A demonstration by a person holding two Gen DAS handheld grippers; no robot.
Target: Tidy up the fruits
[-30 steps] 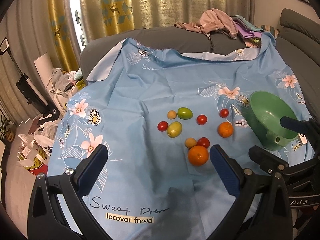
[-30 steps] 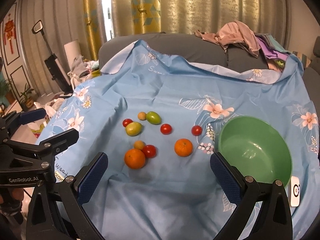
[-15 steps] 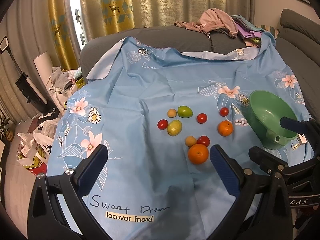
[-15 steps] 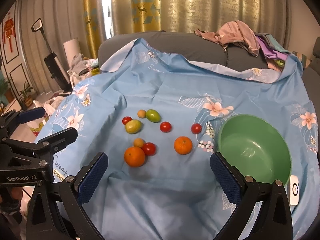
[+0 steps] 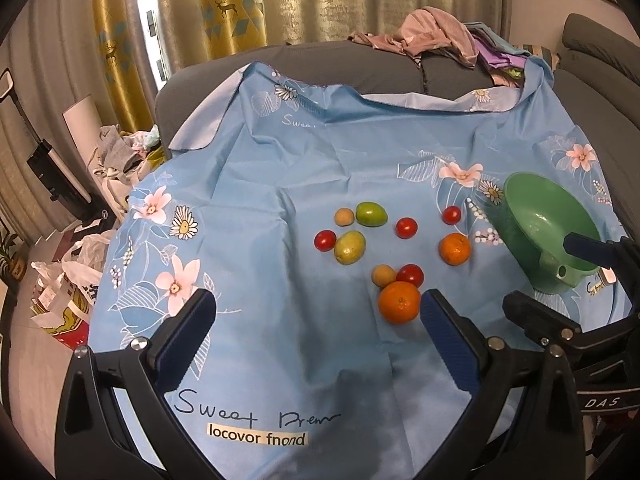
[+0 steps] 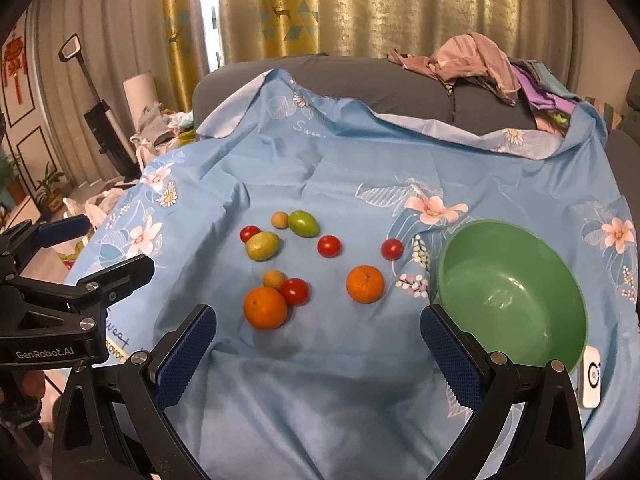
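Ten fruits lie loose on the blue floral cloth (image 6: 360, 400), and none is in the green bowl (image 6: 560, 248), which stands empty at the right side of the spread. The left gripper (image 5: 316, 320) and the right gripper (image 6: 318, 332) both hover above the near edge of the cloth with their fingers wide apart and nothing between them. The large orange (image 6: 265, 307) is the closest fruit to both; a red tomato (image 6: 295, 291) touches its far right side and a small tan fruit (image 6: 274, 279) sits against its far side. A second orange (image 6: 365, 284) lies alone between this cluster and the bowl. Farther back lie a yellow-green fruit (image 6: 262, 245), a green fruit (image 6: 303, 223), another small tan fruit, and three more tomatoes. Judged from this layout, the task has not started. Principal hazard: closing on the large orange while the tomato touches it may push the tomato aside, and round fruit can roll freely on slack, wrinkled cloth. A second hazard is a fingertip catching a fold and dragging the cloth, which would shift every fruit and possibly the bowl. The bowl appears to be lightweight plastic, though this cannot be confirmed, so fruit dropped in from height could bounce out or tip it.
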